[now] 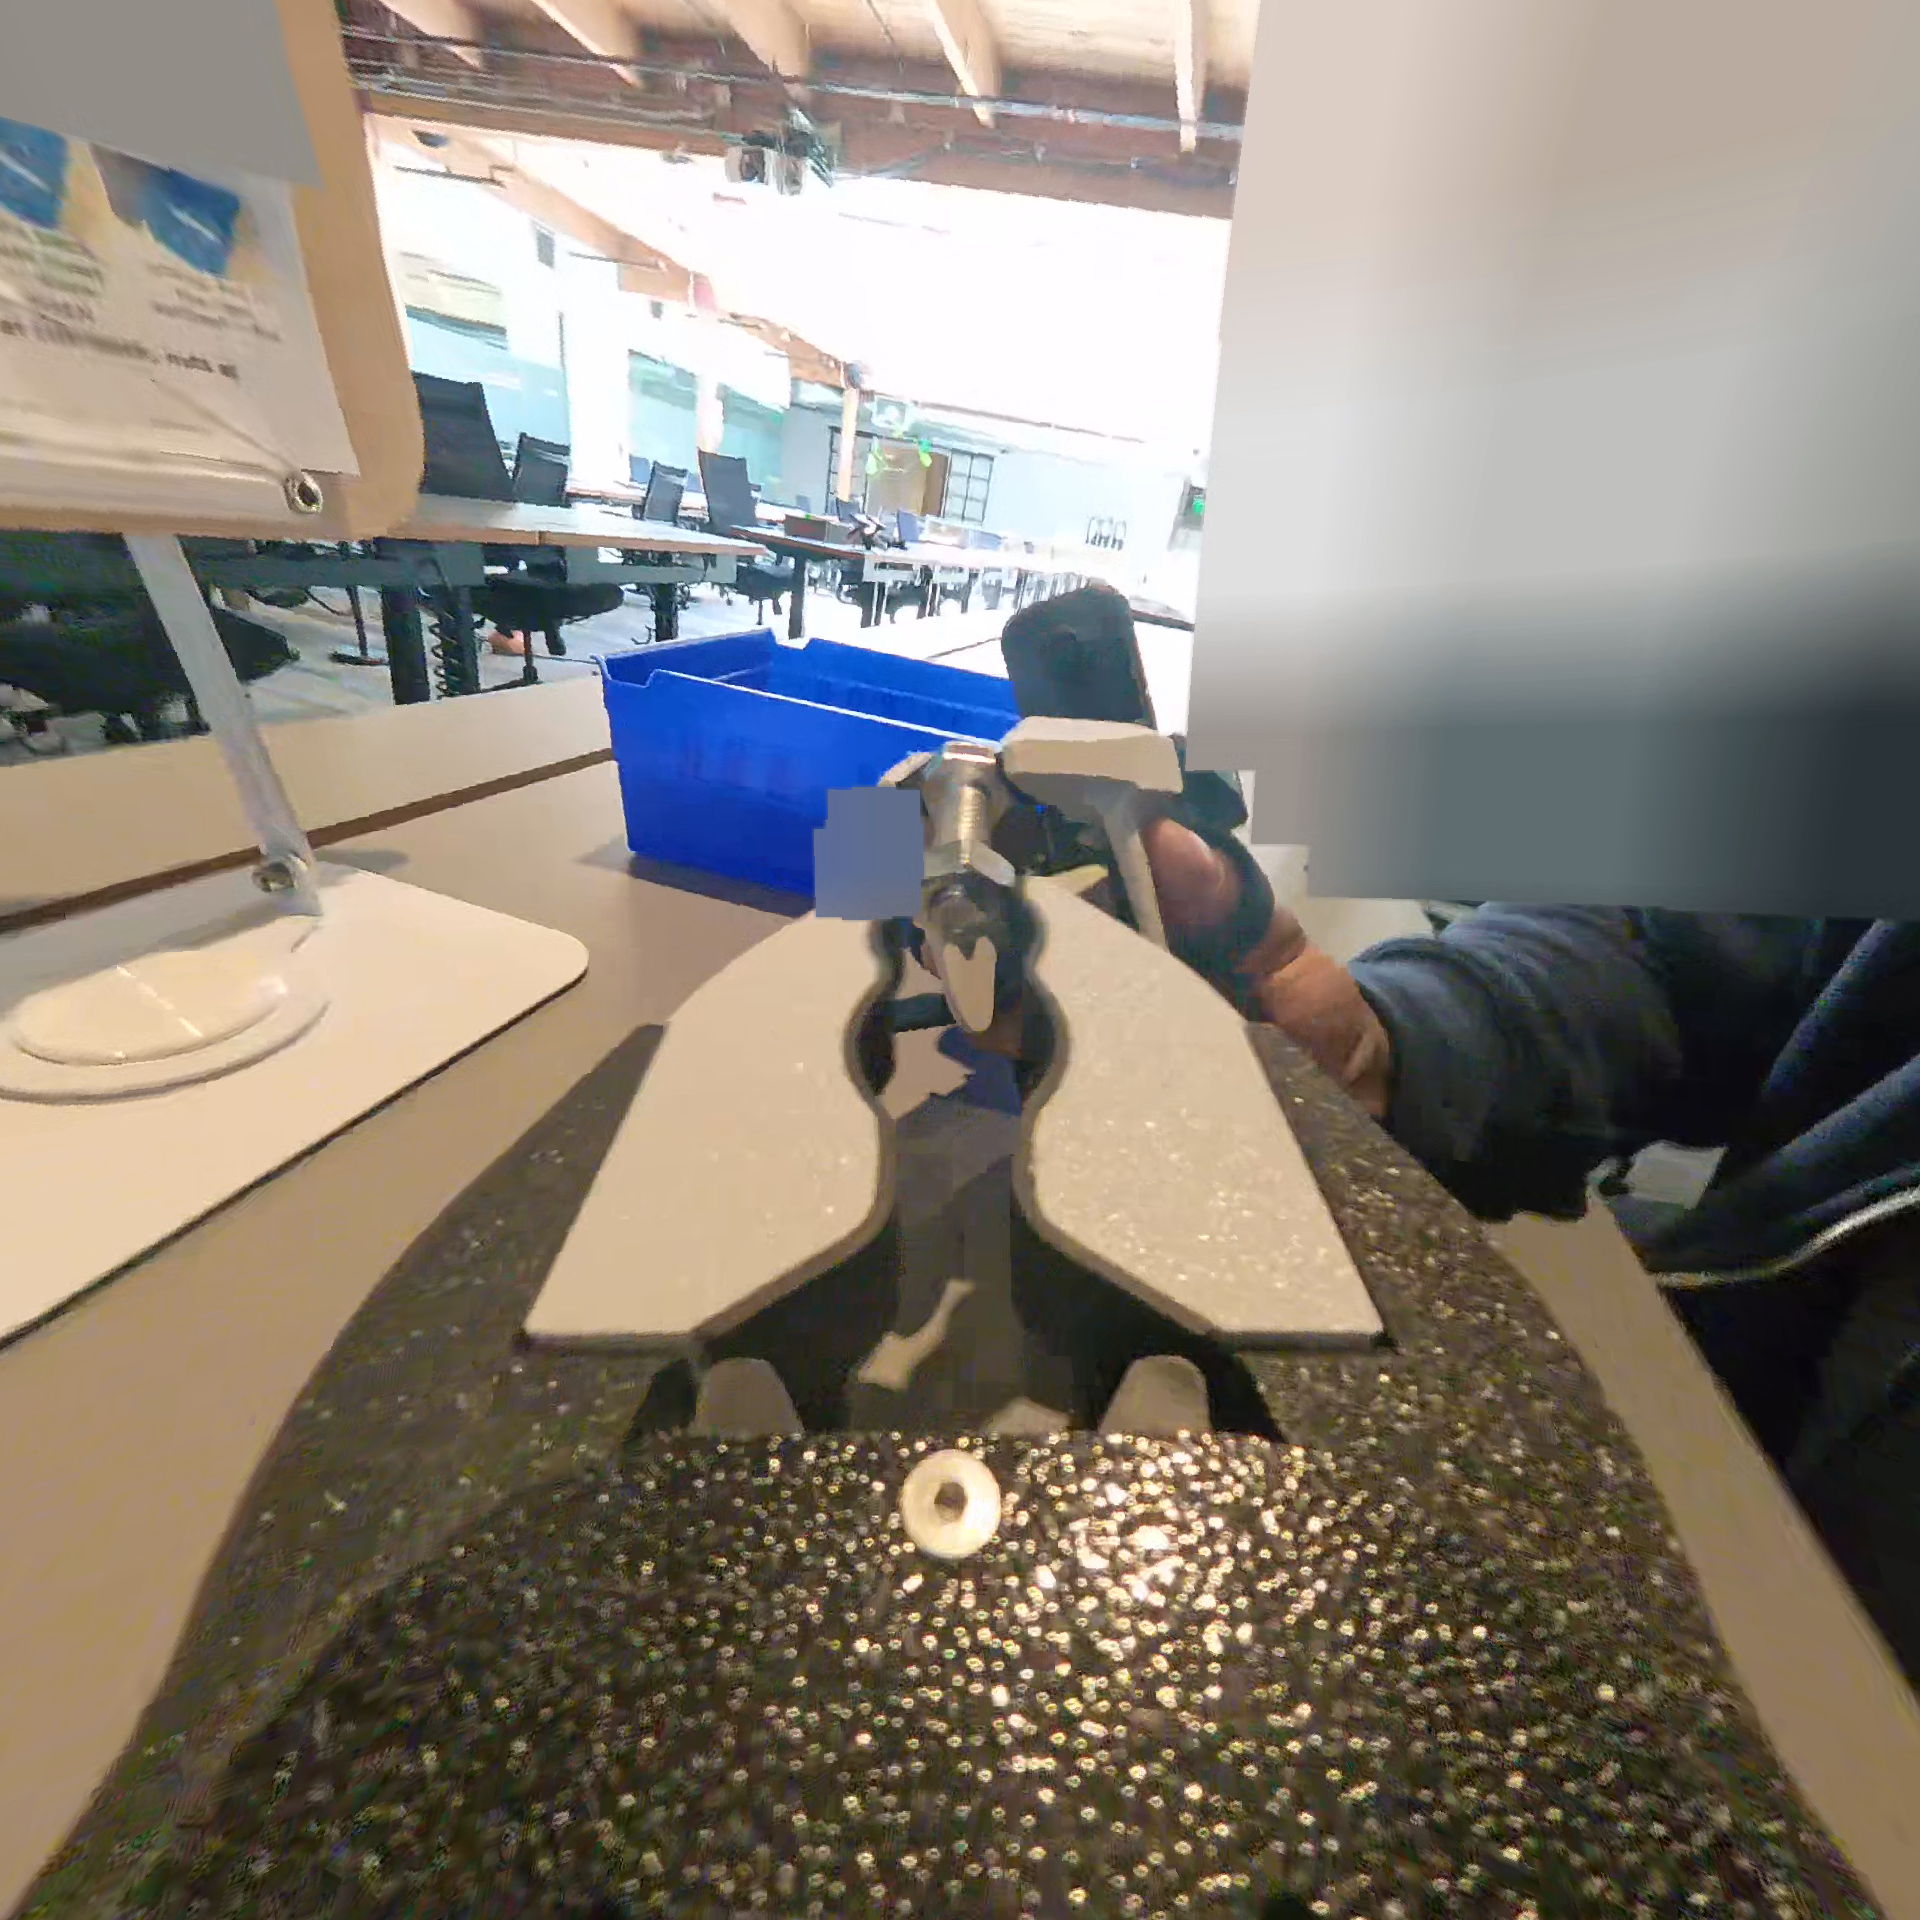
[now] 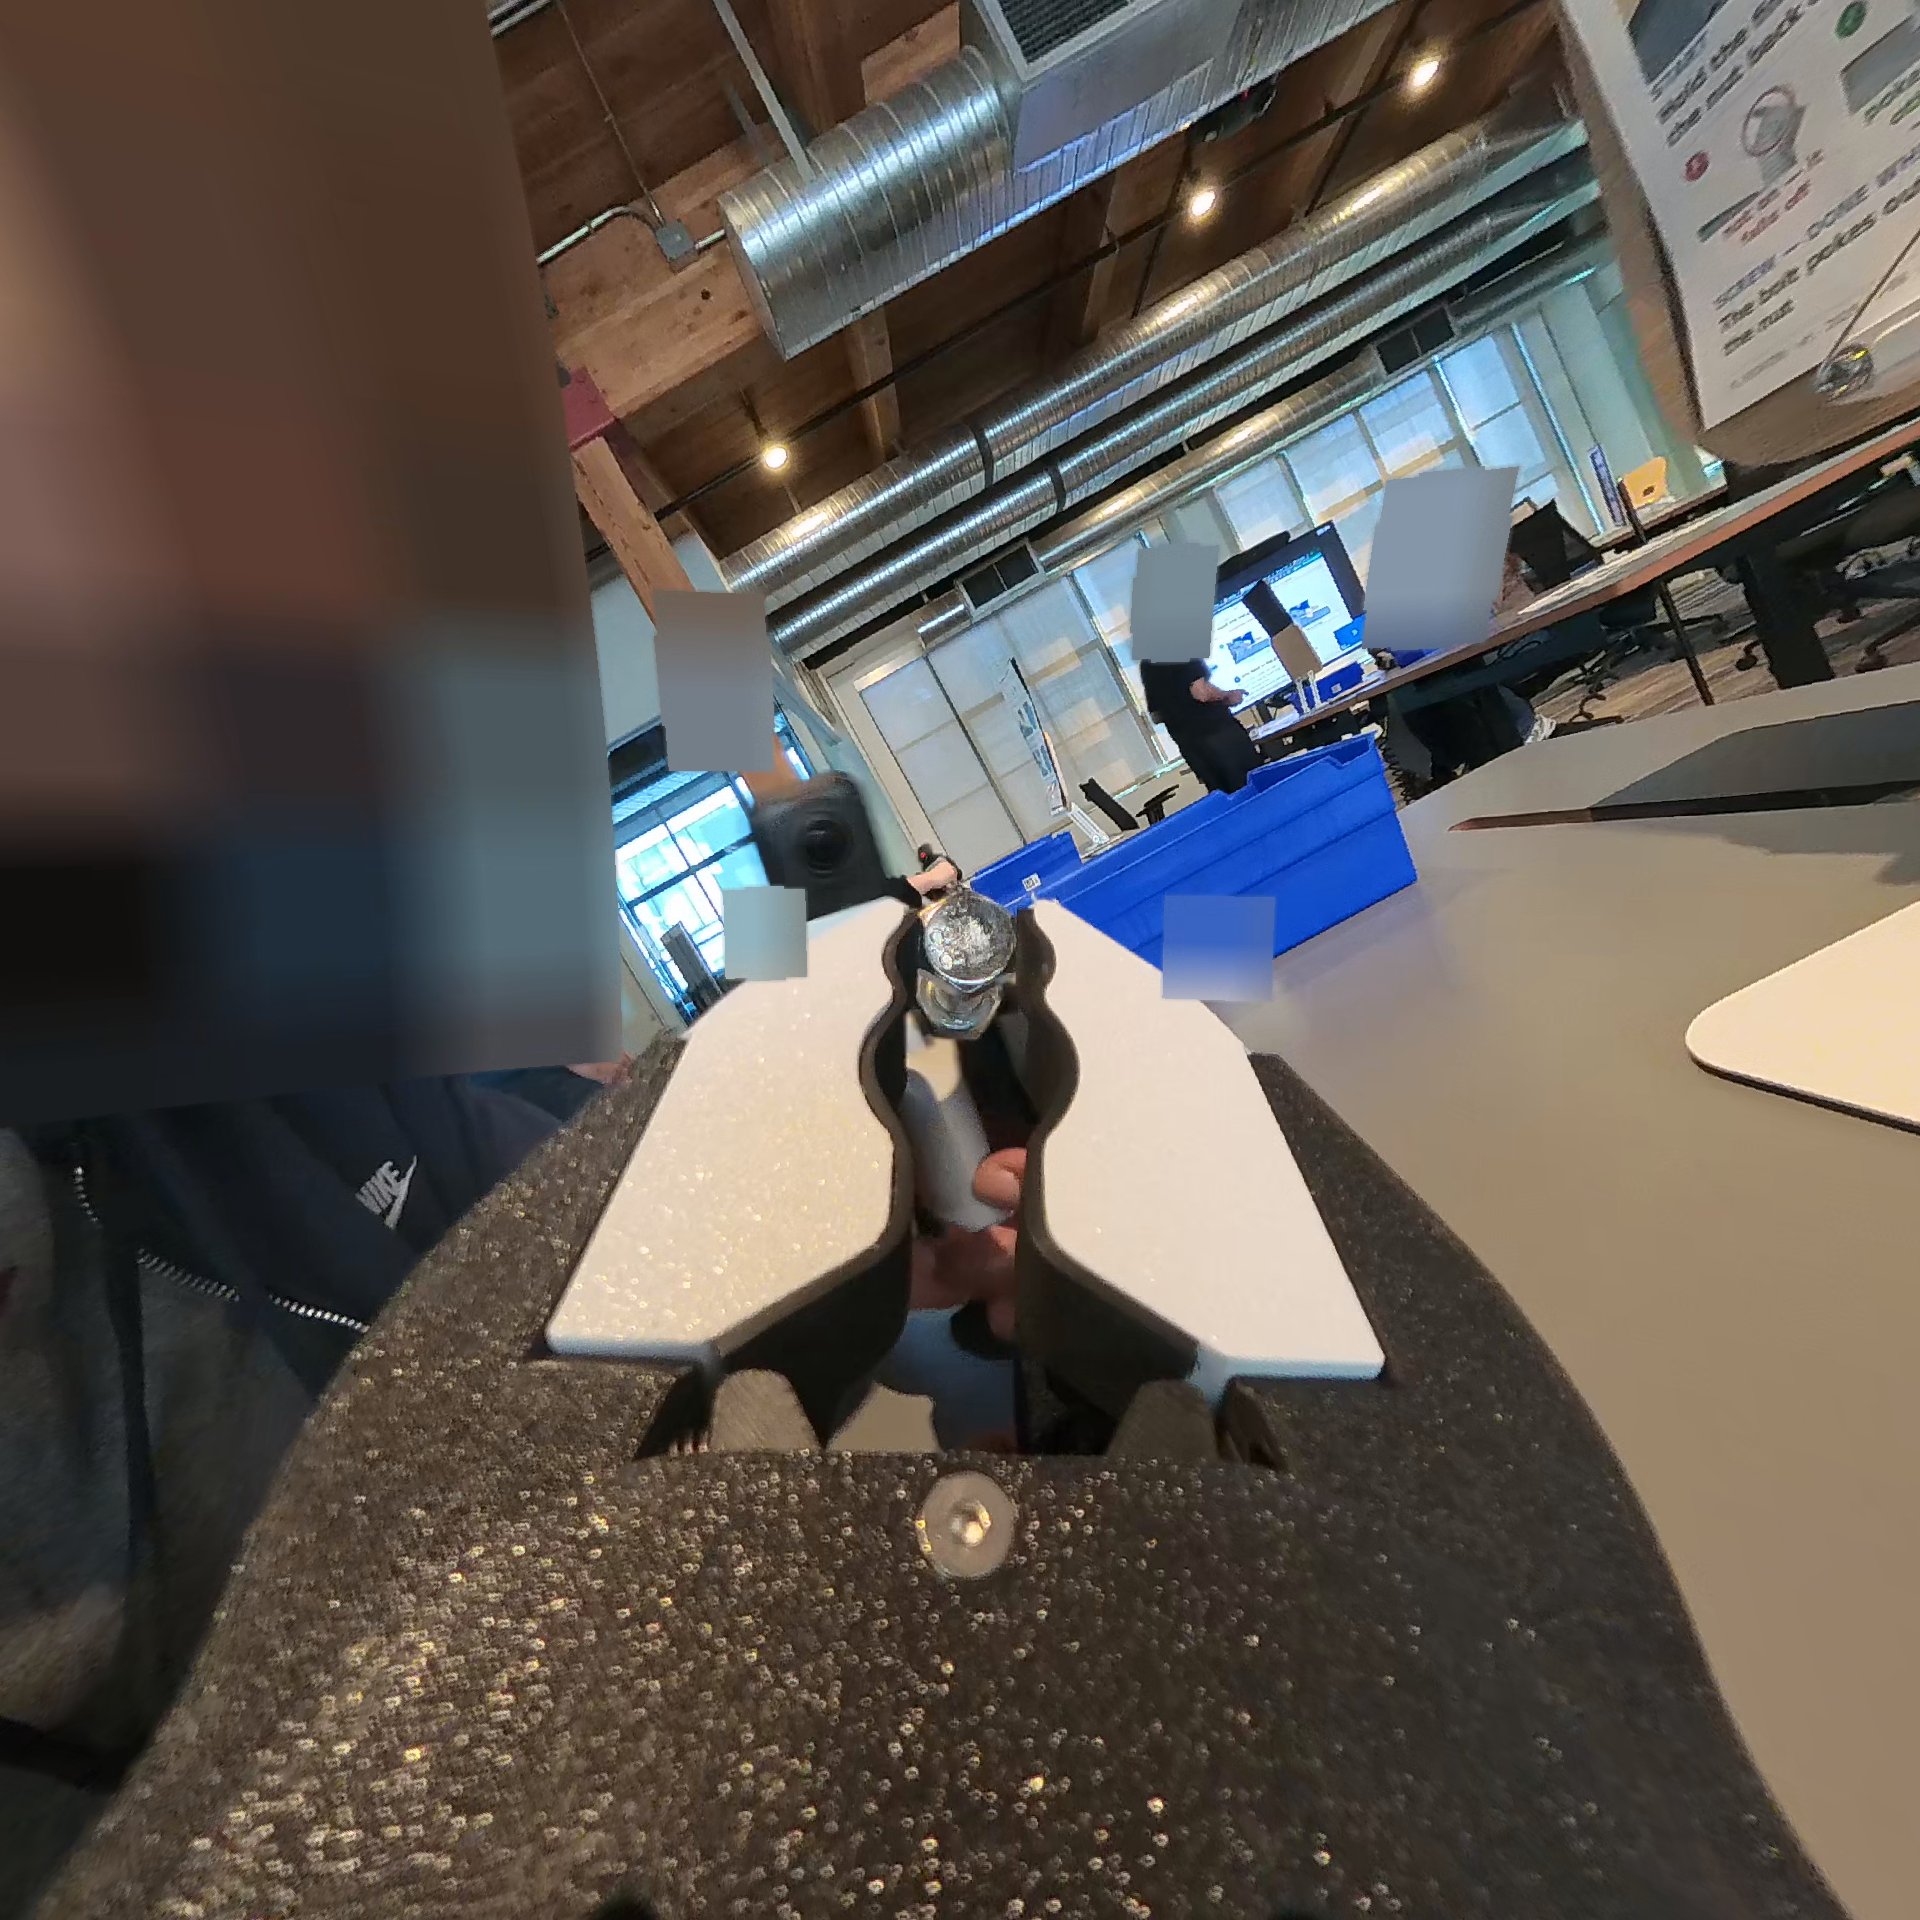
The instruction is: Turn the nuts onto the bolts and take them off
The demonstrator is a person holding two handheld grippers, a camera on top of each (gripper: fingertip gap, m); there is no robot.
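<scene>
Held aloft over grey table (image 2: 1558, 935) near blue bin (image 1: 748, 748): bolt (image 2: 966, 940) head clenched in right gripper (image 2: 966, 935), wing nut (image 1: 961, 925) on its threaded shank pinched in left gripper (image 1: 961, 935).

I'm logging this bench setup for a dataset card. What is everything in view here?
bolt: one, silver, held in the air between both grippers
wing nut: one, silver, on the bolt's near end in the left wrist view
bin: one, blue, on the table behind the bolt
table: one, grey
sign stand: one, white base, table's left in the left wrist view
left gripper: grey fingers, closed on the wing nut
right gripper: grey fingers, closed on the bolt
hand: holds the right gripper, dark blue sleeve
</scene>
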